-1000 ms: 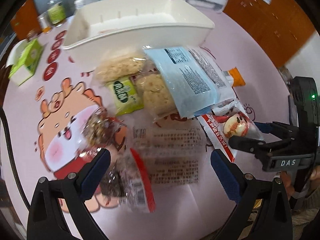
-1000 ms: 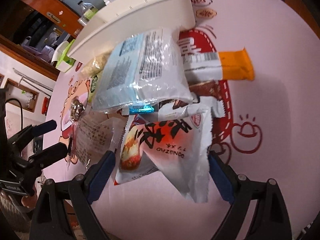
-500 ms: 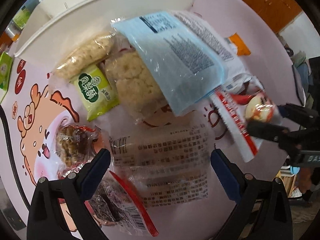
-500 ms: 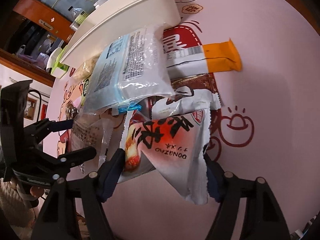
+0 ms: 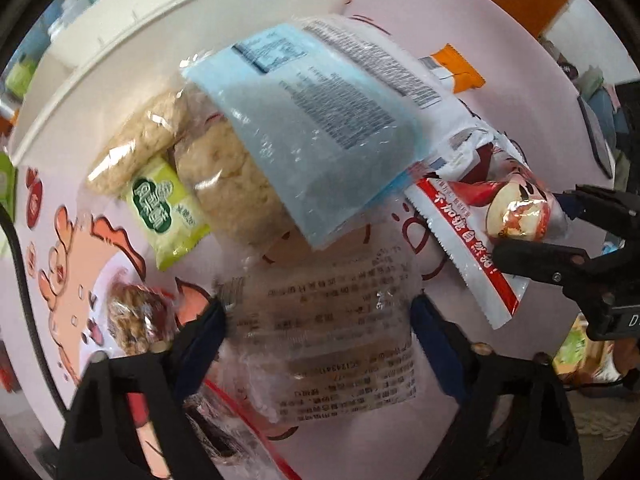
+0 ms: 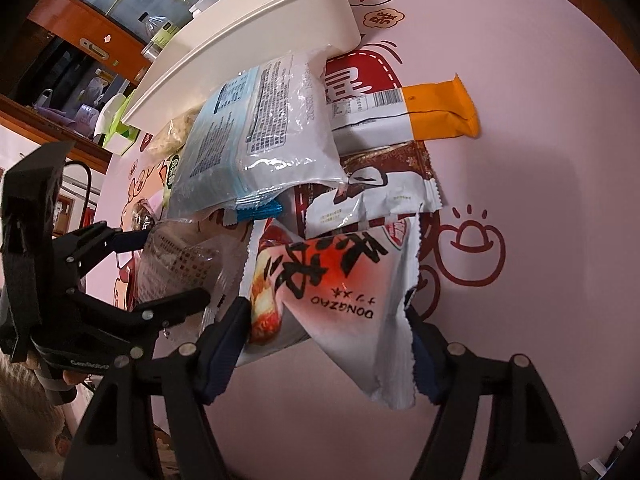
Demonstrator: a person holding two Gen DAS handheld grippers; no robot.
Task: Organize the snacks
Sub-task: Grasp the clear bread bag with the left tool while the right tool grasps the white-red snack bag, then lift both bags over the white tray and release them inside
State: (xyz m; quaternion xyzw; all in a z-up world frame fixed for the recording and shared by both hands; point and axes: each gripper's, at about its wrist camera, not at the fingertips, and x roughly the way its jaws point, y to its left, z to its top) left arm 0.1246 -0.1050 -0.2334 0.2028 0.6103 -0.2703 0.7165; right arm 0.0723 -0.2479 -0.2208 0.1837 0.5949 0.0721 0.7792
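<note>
**A:** Where does the left gripper (image 5: 316, 320) stand against the snacks?

**B:** It points down over the clear printed packet (image 5: 332, 332), which lies flat on the pink table mat (image 6: 540, 120). The packet sits right between the two blue pads; the jaws are closing, and each pad meets an edge of the film (the left pad at the barcode corner, the right pad at the opposite side).

**A:** And the right gripper (image 6: 324, 340)?

**B:** Its jaws pinch the red-and-white DONGZAO pouch (image 6: 340, 296) from both sides. The pouch bulges up between the pads, its serrated lower corner hanging toward the camera.

**A:** What lies around them?

**B:** Just beyond the clear packet, a pale blue bag (image 5: 320, 128) overlaps a rice cracker pack (image 5: 236, 188). A small green sachet (image 5: 166, 212) lies left of that, touching a second cracker pack (image 5: 136, 148). A nut cluster in clear wrap (image 5: 136, 320) sits just outside the left pad.

**A:** The bin?

**B:** The white bin (image 5: 160, 32) stands at the far side of the heap, the blue bag's top edge against its wall. To the right, an orange-ended bar (image 6: 420, 112) and a brown-and-white wrapper (image 6: 384, 184) lie beside the pile (the wrapper partly under the pouch's upper edge).
</note>
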